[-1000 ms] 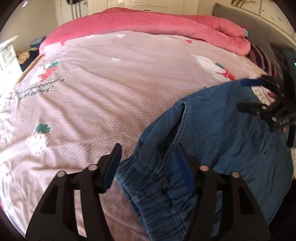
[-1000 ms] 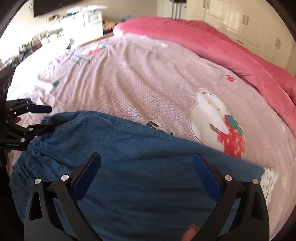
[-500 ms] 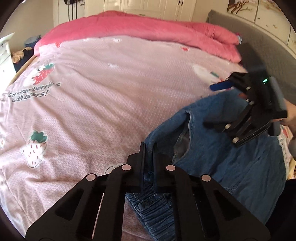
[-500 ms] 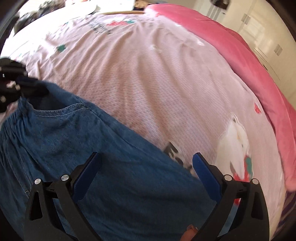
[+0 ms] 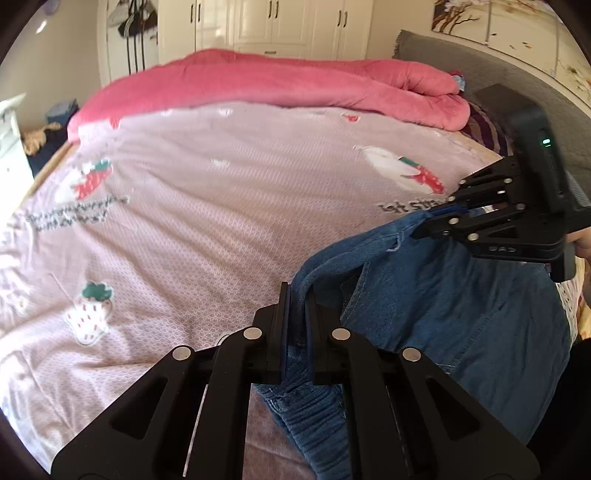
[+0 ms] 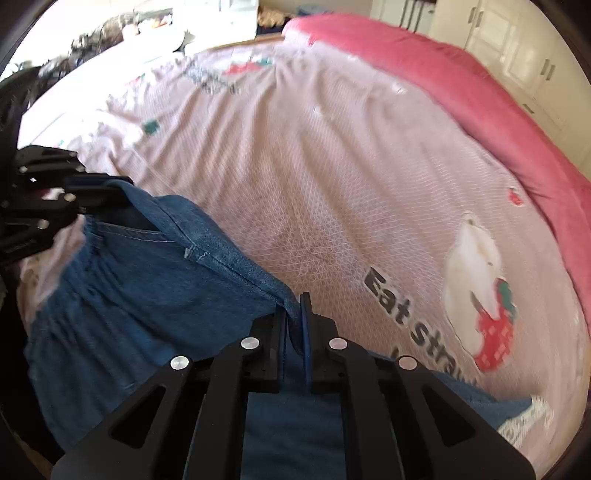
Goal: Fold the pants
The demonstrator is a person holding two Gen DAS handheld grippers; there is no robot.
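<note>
Blue denim pants (image 5: 443,314) lie bunched at the near right of the bed, their upper edge lifted off the sheet. My left gripper (image 5: 297,295) is shut on the fabric near the gathered waistband (image 5: 314,417). In the right wrist view the pants (image 6: 129,314) spread to the left. There my right gripper (image 6: 293,306) has its jaws closing on a seamed edge of the denim, with the pads pressing the cloth. Each gripper shows in the other's view: the right gripper (image 5: 439,218) pinching a raised corner, the left gripper (image 6: 99,188) at the far left.
A pale pink bedsheet (image 5: 221,221) with strawberry and bear prints covers the bed. A rolled pink duvet (image 5: 277,85) lies along the far side, below a grey headboard (image 5: 461,62). White wardrobes (image 5: 277,22) stand behind. A hand (image 5: 583,240) holds the right gripper.
The left gripper shut on the denim and lifted it. The right gripper, wide open over the pants until half a second ago, has closed on the edge and shifted sideways.
</note>
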